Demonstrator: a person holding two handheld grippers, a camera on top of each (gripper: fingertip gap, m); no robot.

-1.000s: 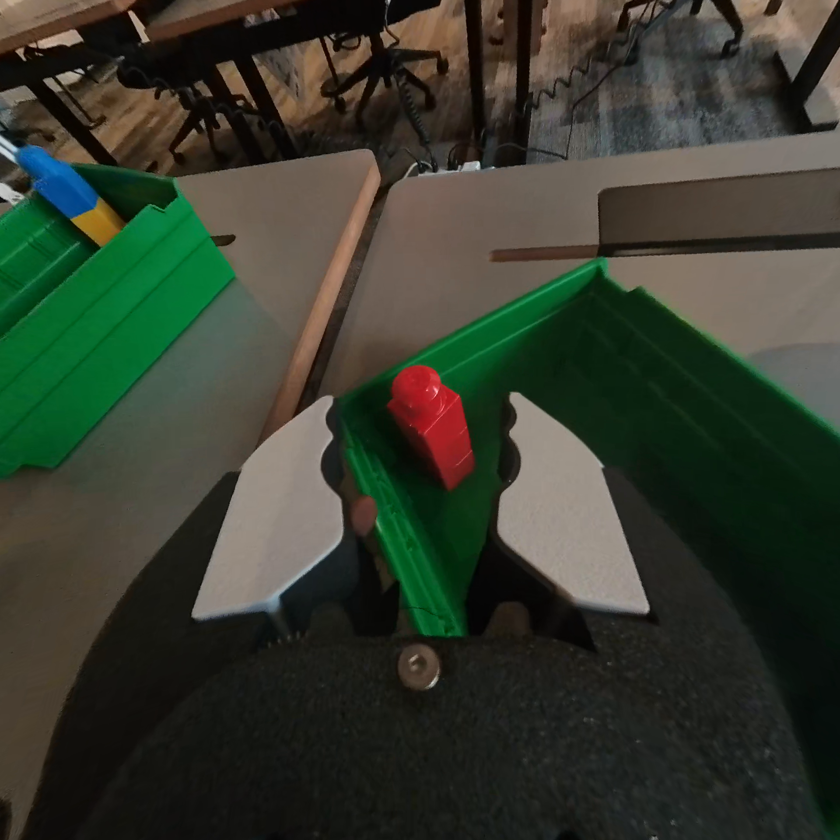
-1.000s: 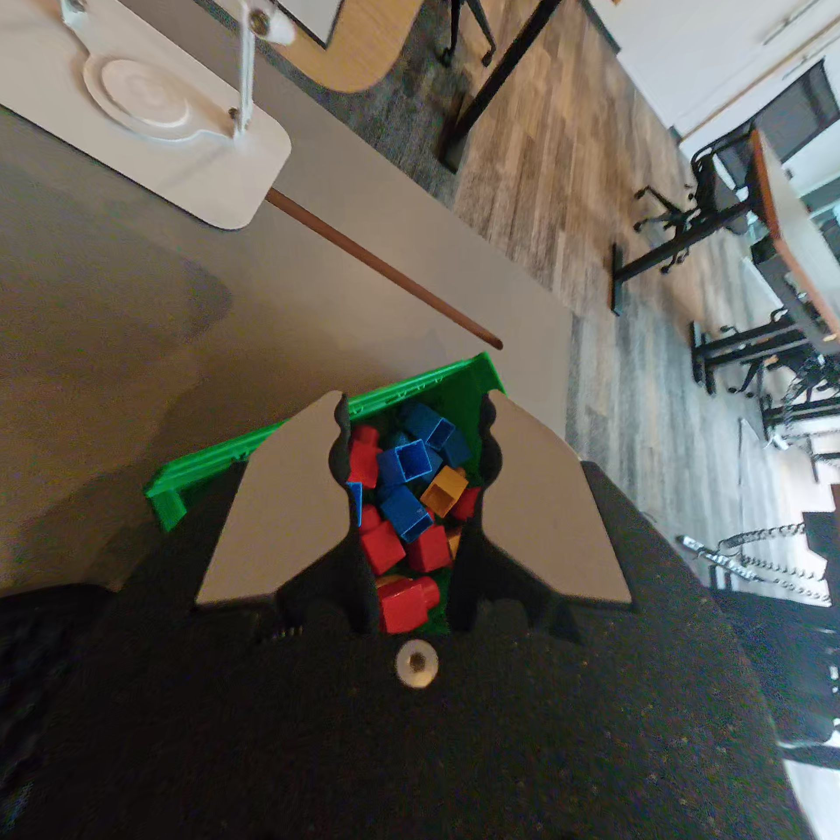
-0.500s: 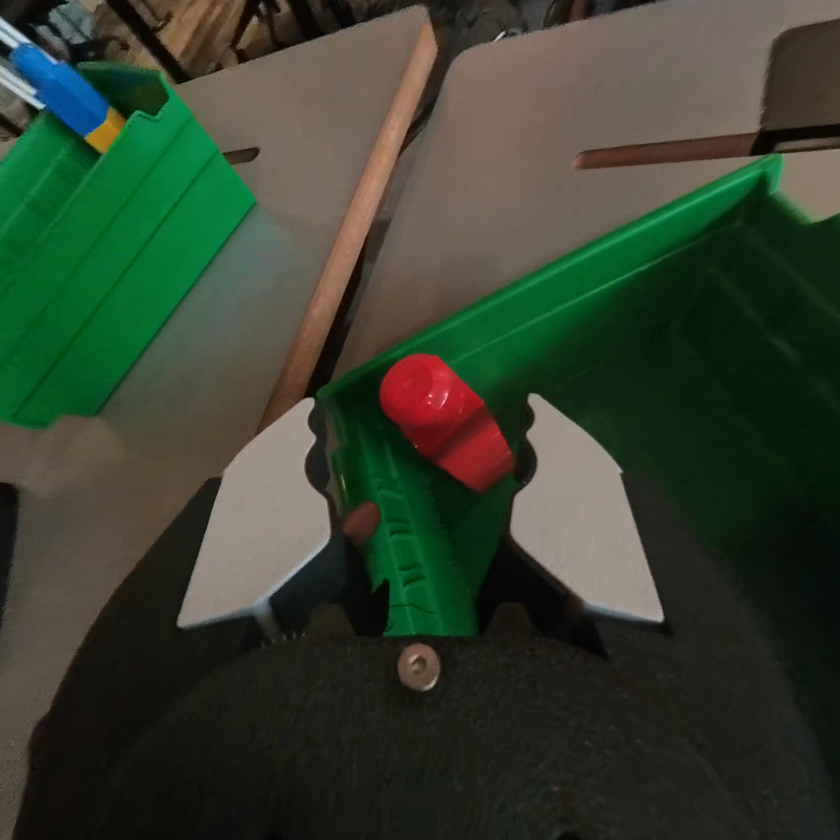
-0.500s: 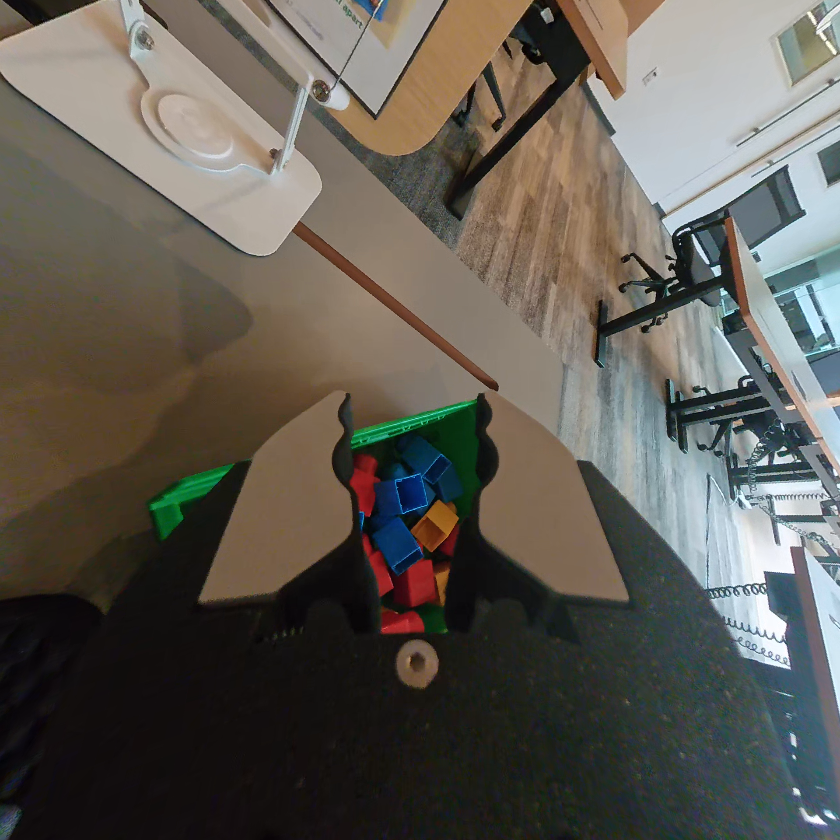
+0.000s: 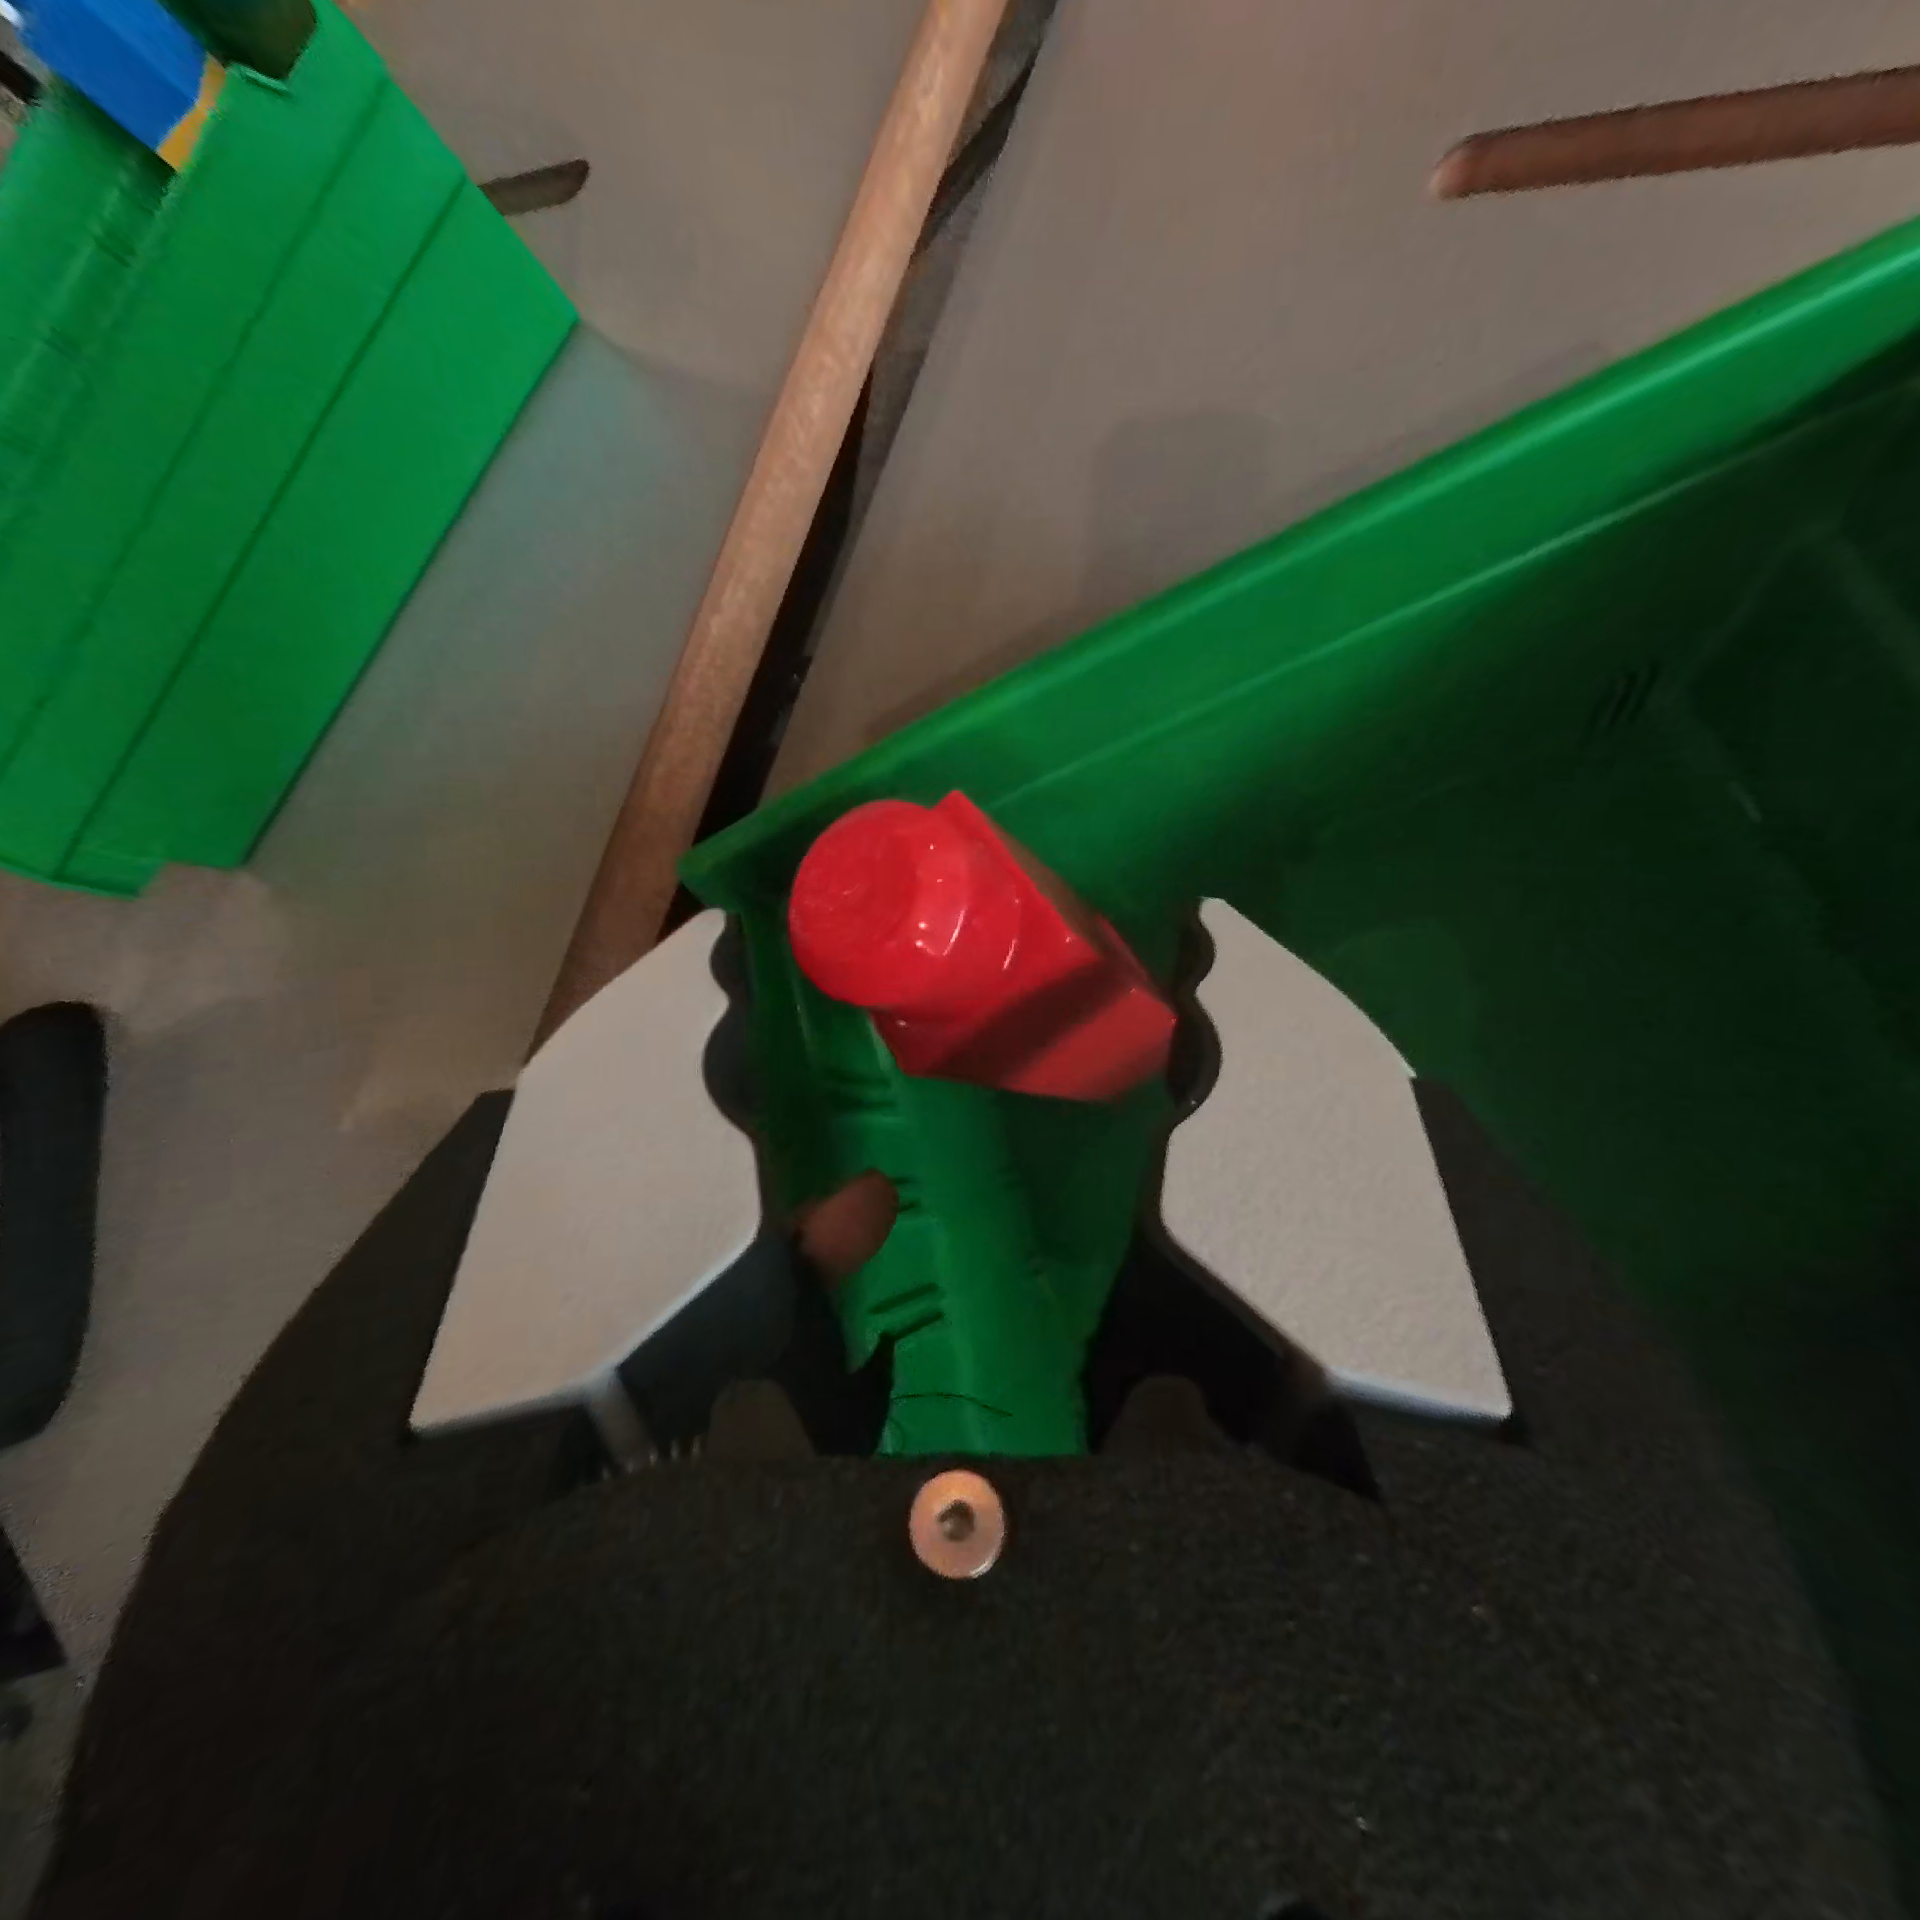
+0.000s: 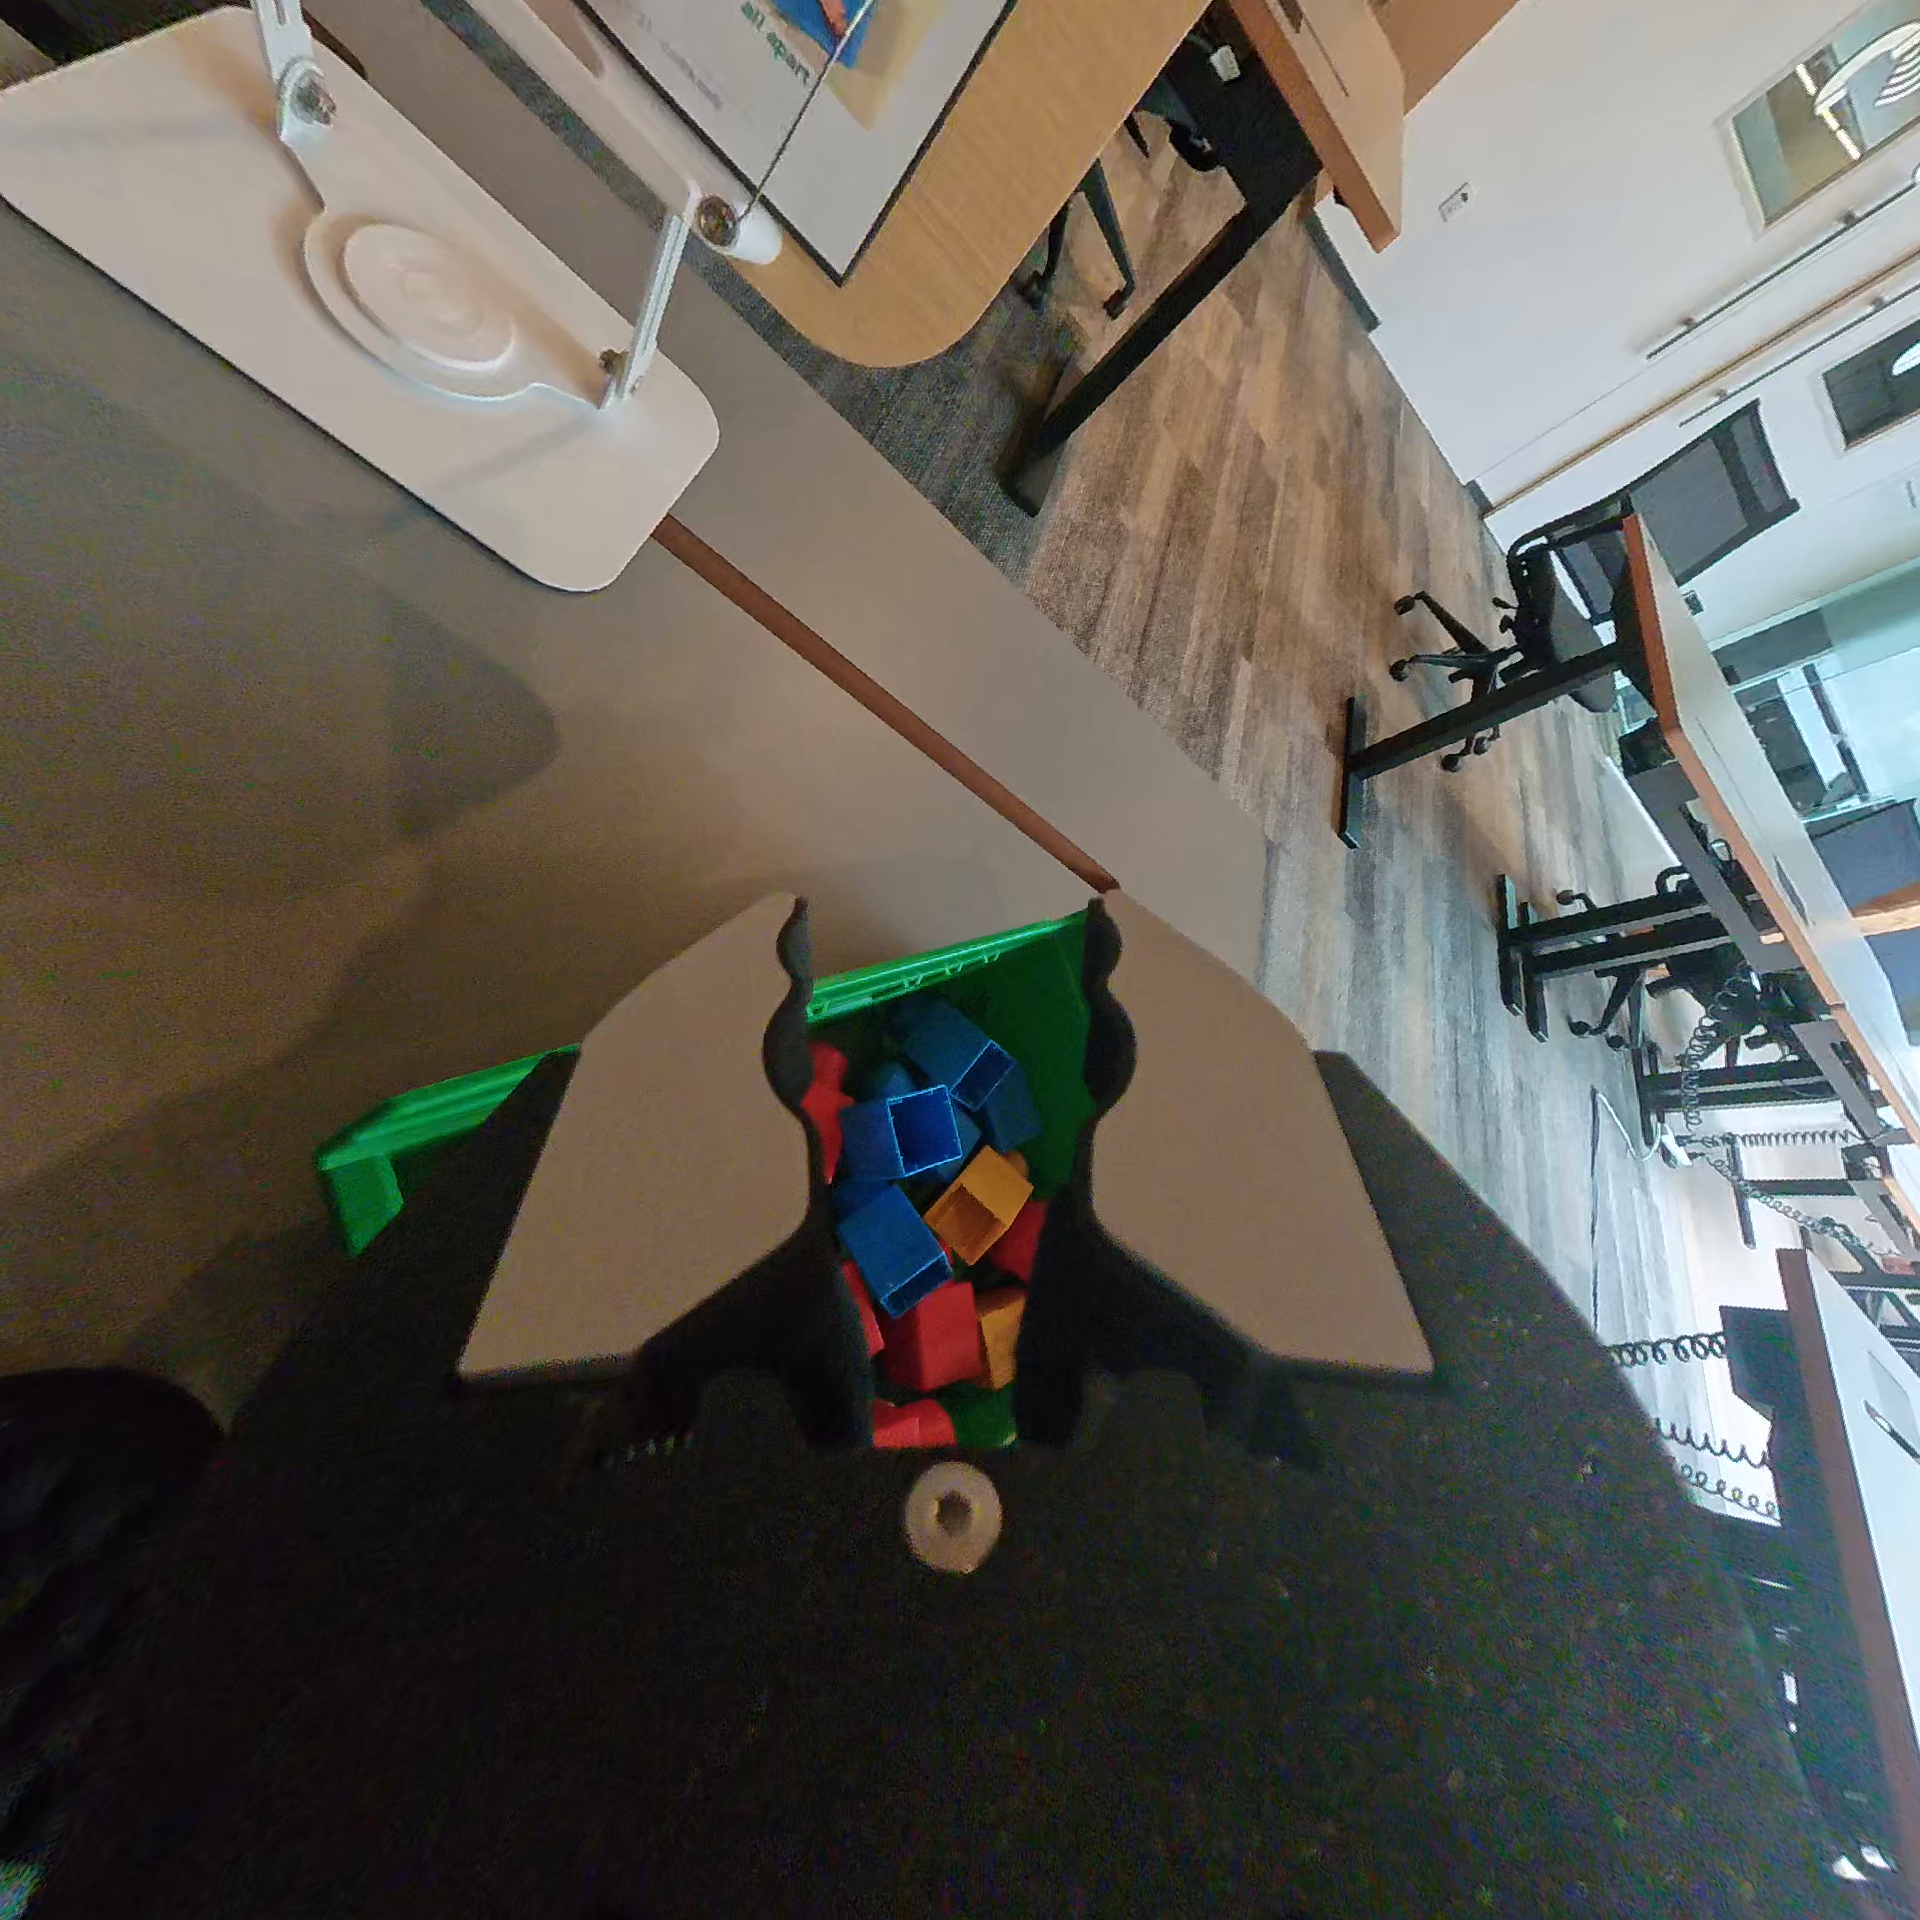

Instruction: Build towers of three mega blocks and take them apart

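A red block tower [image 5: 977, 961] leans in the near corner of a green bin [image 5: 1455, 665], its round stud toward the camera. The left claw [image 5: 961, 1023] is spread wide around it, the right finger beside the tower; contact cannot be told. A second green bin [image 5: 239, 447] sits far left on the bench [image 5: 1143, 312]. The right claw [image 6: 940, 1049], also wide open and empty, hangs over a bin [image 6: 436, 1127] of loose red, blue and yellow blocks [image 6: 914, 1184].

Grey tabletop [image 6: 260, 831], wood-plank floor [image 6: 1226, 499], black office chairs [image 6: 1538, 613], neighbouring desks [image 6: 1745, 790]
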